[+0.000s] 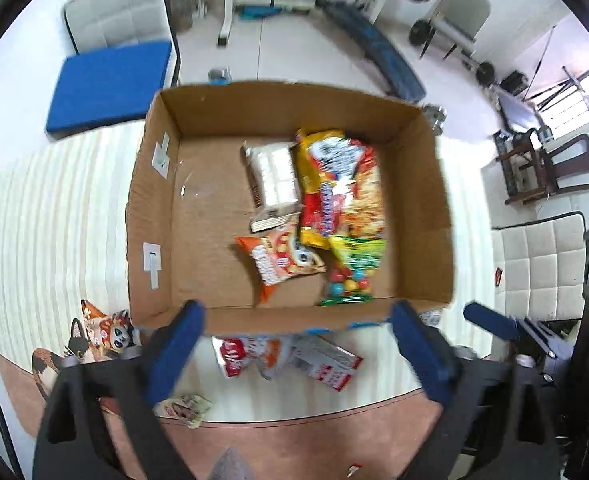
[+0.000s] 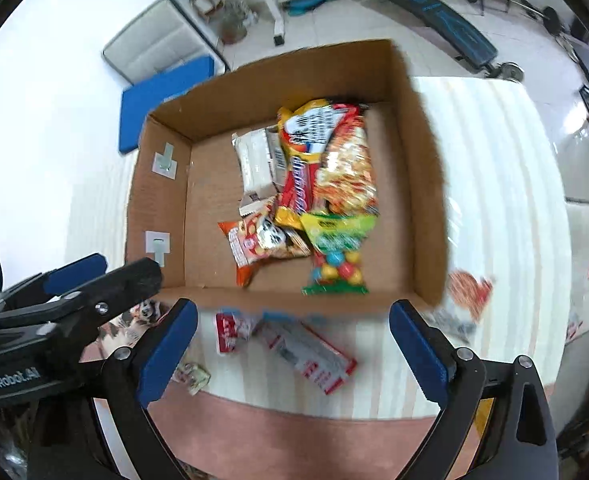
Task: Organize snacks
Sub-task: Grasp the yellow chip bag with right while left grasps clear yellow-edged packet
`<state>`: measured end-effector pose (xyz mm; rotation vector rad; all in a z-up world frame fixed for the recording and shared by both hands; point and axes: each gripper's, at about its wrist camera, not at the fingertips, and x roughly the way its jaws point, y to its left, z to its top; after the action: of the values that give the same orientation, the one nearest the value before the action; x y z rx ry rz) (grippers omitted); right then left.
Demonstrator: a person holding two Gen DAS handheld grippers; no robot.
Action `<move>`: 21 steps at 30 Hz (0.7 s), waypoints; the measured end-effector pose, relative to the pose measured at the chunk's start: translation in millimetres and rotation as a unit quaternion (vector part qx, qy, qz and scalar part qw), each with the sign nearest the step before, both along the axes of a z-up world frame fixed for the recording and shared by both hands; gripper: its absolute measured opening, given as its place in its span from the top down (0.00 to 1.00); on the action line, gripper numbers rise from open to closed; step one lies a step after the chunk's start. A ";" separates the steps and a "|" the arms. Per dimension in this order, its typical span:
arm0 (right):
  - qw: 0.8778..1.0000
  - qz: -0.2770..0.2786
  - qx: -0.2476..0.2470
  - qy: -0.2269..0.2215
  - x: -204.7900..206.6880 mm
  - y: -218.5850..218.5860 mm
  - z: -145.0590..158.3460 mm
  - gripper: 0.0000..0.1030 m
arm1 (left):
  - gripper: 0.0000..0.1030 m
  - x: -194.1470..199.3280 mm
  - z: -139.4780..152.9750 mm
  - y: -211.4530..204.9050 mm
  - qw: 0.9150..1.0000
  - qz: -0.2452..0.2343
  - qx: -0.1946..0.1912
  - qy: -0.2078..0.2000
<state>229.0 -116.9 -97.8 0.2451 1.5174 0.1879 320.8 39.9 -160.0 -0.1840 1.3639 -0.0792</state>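
Note:
An open cardboard box [image 1: 154,208] [image 2: 158,208] stands on a striped table. Inside lie a big yellow-red snack bag [image 1: 334,184] [image 2: 326,160], a white packet [image 1: 272,172] [image 2: 256,164], an orange snack bag [image 1: 282,264] [image 2: 258,242] and a green bag of coloured balls [image 1: 352,272] [image 2: 336,256]. In front of the box lie a red-white packet [image 1: 234,354] [image 2: 230,330] and a red-white carton [image 1: 330,362] [image 2: 314,354]. My left gripper [image 1: 294,356] is open and empty above them. My right gripper [image 2: 292,352] is open and empty too.
A cartoon-face snack bag [image 1: 106,332] and a crumpled wrapper [image 1: 186,408] [image 2: 192,376] lie at the table's front left. An orange snack [image 2: 470,288] lies right of the box. The left gripper shows in the right wrist view [image 2: 74,292]. Chairs and gym gear stand beyond.

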 end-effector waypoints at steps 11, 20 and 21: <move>0.988 -0.131 -0.066 0.041 -107.0 -131.9 -22.9 0.04 | 0.01 -70.6 -40.3 -77.1 1.000 -0.014 -0.007 -0.007; 0.965 -0.206 -0.095 0.129 -159.3 -198.6 -114.2 0.22 | 0.01 -99.0 -104.9 -101.9 0.998 -0.020 0.003 0.058; 0.963 -0.214 -0.093 0.134 -163.0 -203.5 -121.5 0.27 | 0.01 -100.9 -108.7 -101.9 0.998 -0.019 0.005 0.061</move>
<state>66.0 -320.4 -219.3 0.4551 1.6986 -0.3430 219.9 -62.0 -268.7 -0.1556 1.4885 -0.0941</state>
